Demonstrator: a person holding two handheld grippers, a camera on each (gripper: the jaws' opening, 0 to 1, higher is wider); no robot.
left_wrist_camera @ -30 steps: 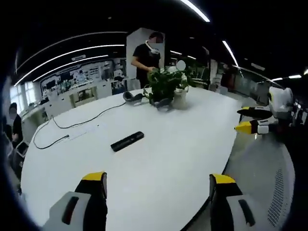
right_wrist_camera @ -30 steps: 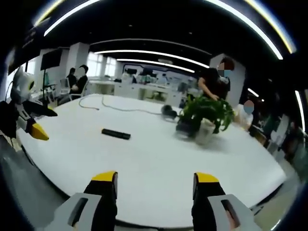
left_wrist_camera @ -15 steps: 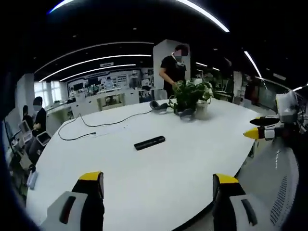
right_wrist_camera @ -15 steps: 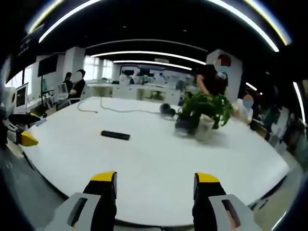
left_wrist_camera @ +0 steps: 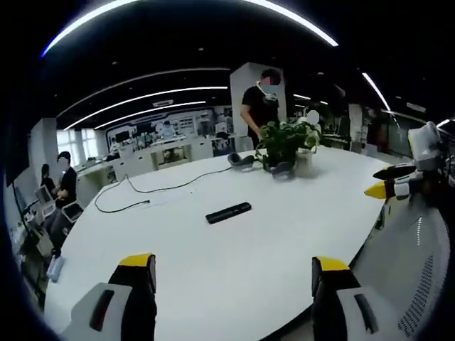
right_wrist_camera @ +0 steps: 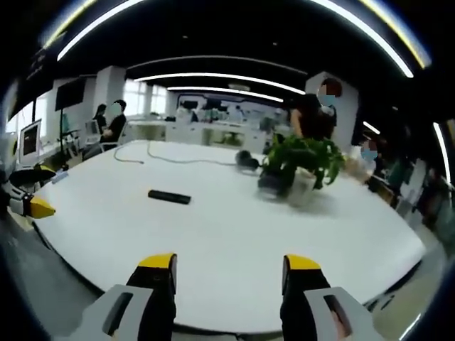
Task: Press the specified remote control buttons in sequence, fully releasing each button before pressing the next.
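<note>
The left gripper (left_wrist_camera: 231,273) and right gripper (right_wrist_camera: 229,271) are both spread wide, holding nothing. Farther out, the long black remote control (left_wrist_camera: 228,212) lies flat on the big white counter (left_wrist_camera: 284,234). Beyond it stands a leafy green plant in a pot (left_wrist_camera: 284,145).

2 grey-bodied tongs (left_wrist_camera: 231,273) with black jaws, yellow tips, dark side slots.

The table (left_wrist_camera: 234,256) is plain white. On it lies a black remote control (left_wrist_camera: 228,212), and a thin black cable (left_wrist_camera: 135,206) too. The plant (right_wrist_camera: 302,158) is green, in what looks like a whitish pot, though blur hides detail. Both pairs of jaws are black with yellow tips and grey bodies.
</note>
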